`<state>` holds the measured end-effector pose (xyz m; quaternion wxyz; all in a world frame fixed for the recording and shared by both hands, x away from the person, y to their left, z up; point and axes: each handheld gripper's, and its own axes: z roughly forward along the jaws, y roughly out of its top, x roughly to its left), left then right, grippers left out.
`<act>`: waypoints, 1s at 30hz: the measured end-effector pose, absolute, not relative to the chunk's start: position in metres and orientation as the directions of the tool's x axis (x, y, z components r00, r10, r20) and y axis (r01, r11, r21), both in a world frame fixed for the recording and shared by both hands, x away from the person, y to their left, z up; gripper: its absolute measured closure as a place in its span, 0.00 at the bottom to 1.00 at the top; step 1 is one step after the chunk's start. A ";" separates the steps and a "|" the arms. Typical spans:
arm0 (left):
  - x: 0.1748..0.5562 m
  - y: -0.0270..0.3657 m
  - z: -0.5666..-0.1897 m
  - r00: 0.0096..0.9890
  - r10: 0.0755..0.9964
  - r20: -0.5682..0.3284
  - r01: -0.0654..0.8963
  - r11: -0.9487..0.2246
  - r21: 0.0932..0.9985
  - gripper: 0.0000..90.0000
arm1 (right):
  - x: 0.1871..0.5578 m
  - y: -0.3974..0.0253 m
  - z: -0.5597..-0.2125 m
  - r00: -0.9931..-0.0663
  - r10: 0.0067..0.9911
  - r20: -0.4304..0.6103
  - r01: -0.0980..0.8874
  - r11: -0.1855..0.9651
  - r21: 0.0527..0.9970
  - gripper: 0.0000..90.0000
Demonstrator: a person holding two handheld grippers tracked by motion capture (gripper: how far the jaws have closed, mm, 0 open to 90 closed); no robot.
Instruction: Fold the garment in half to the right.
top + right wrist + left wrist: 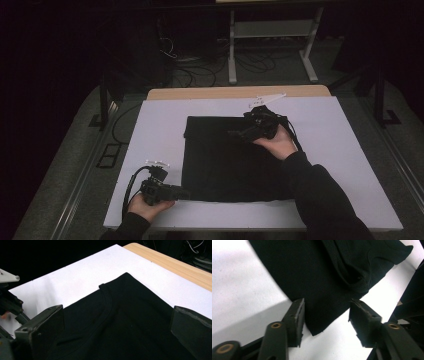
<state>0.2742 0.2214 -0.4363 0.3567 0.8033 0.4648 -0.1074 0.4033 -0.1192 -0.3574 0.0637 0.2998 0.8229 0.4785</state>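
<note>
Garment: a black folded shirt lies flat on the white table cover, roughly at its middle — spread out, so its edges and corners can be reached from either side.
Collar: in the right gripper view the ribbed neckline runs along the shirt's far-left part, which suggests the top of the shirt lies away from the person.
Left gripper: the left gripper sits at the shirt's near-left corner, low to the cover. In the left gripper view its jaws stand well apart with that corner between them, not yet pinched — placed, I judge, to take the corner for a fold.
Right gripper: the right gripper hovers over the shirt's far edge, right of the collar, pointing left across the cloth. Its jaws are spread wide and hold nothing — likely lining up on the far edge to match the other grip.
Wooden edge: a strip of bare tabletop shows beyond the shirt, past the cover's far side.
Judgement: both grips look about to begin; the cloth lies slack and untouched.
</note>
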 end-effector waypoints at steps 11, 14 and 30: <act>0.275 0.216 -0.436 0.560 0.710 -0.427 0.808 -0.354 0.471 0.86 | 0.406 -0.115 -0.361 -0.813 0.550 0.191 0.434 0.354 0.829 0.00; 0.275 0.214 -0.436 0.563 0.713 -0.417 0.806 -0.363 0.468 0.92 | 0.407 -0.115 -0.361 -0.813 0.551 0.191 0.434 0.354 0.828 0.00; 0.275 0.217 -0.433 0.567 0.702 -0.431 0.803 -0.354 0.479 0.93 | 0.422 -0.104 -0.365 -0.805 0.569 0.169 0.434 0.370 0.821 0.01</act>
